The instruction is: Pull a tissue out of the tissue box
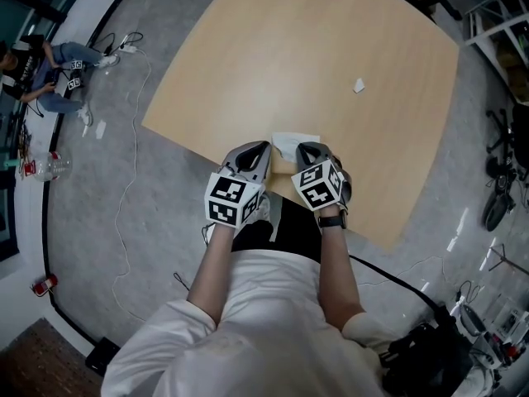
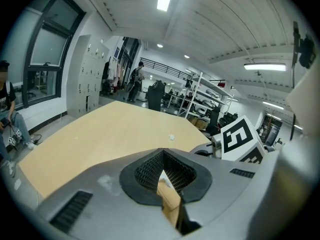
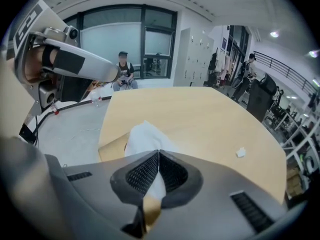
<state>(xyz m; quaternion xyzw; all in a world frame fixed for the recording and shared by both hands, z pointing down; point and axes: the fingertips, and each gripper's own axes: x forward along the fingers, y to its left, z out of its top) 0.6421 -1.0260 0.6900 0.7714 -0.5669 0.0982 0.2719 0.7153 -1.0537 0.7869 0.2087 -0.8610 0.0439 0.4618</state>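
Right gripper (image 3: 158, 153): I read its jaws as closed, with the white tissue (image 3: 142, 136) pinched between the pads. The sheet runs down through the gap behind the tips and bunches up just beyond them.
Left gripper (image 2: 162, 153): I read the tips as meeting. Through the narrow gap behind them I see the tan tissue box (image 2: 170, 196) and a sliver of tissue (image 2: 163, 180). I cannot confirm that the pads clamp either one.
Tissue box (image 1: 282, 167): it sits at the near edge of the table (image 1: 314, 56), between the two grippers, directly in front of the operator's body. In the right gripper view its tan top (image 3: 112, 151) shows to the left of the tissue.
Tissue (image 1: 289, 144): it stands up out of the box top, between the left gripper (image 1: 258, 150) and the right gripper (image 1: 307, 150).
Gripper spacing: both grippers are close together, one on each side of the box. I see the right unit's marker cube (image 2: 240, 141) just beside the left jaws.
Table: light wood top. One small paper scrap (image 1: 359, 85) lies well apart from the box, toward the far side.
Right wrist: a dark wristwatch (image 1: 331, 220) is worn just behind the gripper.
Surroundings: a seated person (image 1: 50, 73) is on the grey floor, well apart from the table.
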